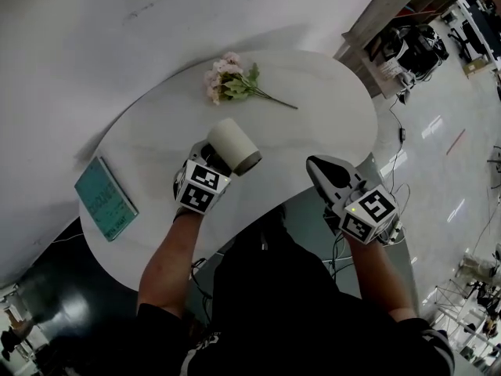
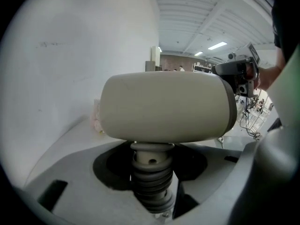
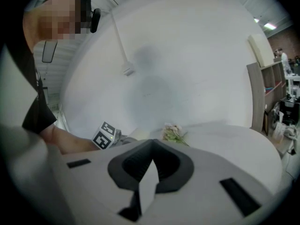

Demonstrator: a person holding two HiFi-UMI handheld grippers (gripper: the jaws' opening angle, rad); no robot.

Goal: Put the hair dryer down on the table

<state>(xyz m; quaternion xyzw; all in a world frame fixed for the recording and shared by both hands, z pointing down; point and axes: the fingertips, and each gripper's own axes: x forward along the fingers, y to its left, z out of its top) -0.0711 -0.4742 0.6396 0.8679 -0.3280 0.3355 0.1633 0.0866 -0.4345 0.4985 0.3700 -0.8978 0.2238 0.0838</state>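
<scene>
The hair dryer point(image 1: 235, 146) has a beige barrel and a dark ribbed neck point(image 2: 151, 172) at its handle. My left gripper point(image 1: 210, 157) is shut on that handle, with the neck between the jaws in the left gripper view point(image 2: 152, 182). The barrel point(image 2: 164, 107) lies level across that view, over the near middle of the white round table point(image 1: 321, 84). I cannot tell whether it touches the tabletop. My right gripper point(image 1: 319, 168) hovers at the table's near right edge, its jaws shut together with nothing in them point(image 3: 150, 149).
A bunch of pale pink flowers point(image 1: 231, 81) lies at the table's far side, also in the right gripper view point(image 3: 172, 132). A teal book point(image 1: 106, 198) lies at the left edge. A wooden shelf point(image 1: 376, 22) and cables stand beyond the table on the right.
</scene>
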